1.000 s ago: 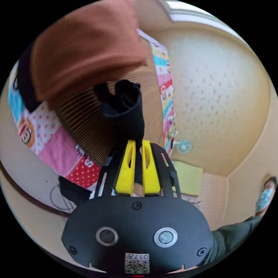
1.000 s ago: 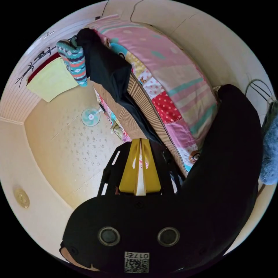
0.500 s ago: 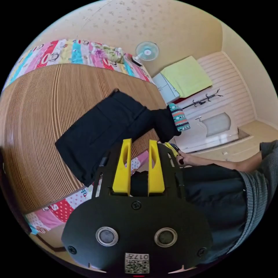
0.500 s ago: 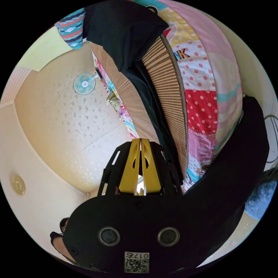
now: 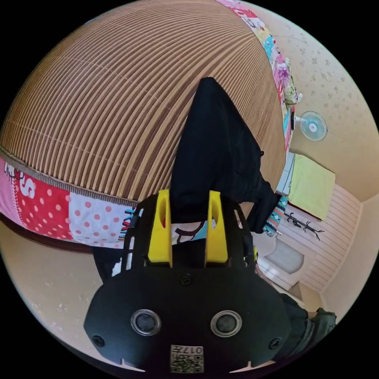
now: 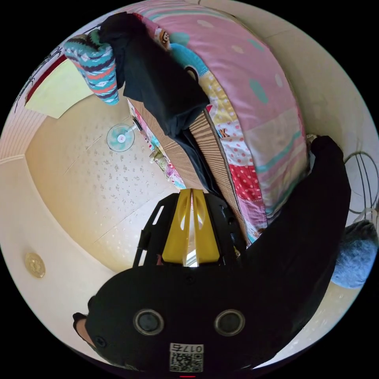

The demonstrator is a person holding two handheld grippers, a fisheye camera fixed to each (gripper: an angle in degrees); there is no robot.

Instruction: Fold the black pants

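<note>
The black pants lie in a long folded strip on the striped brown mat of a bed. My left gripper stands open at the strip's near end, and the fabric's edge lies between the yellow jaw tips without being pressed. In the right gripper view the pants hang thickly over the mat's edge, and a thin part runs down toward my right gripper. Its jaws are shut tip to tip, just left of that fabric, with no cloth showing between them.
A patchwork quilt borders the mat. A teal patterned cloth sits at the pants' far end. A fan and a yellow-green cloth stand beyond the bed. Dark clothing of a person crowds the right gripper's side.
The left gripper was shut on lifted black fabric a second ago; it has let go and opened wider, and the pants now lie flat on the mat. The right jaws stayed shut.
</note>
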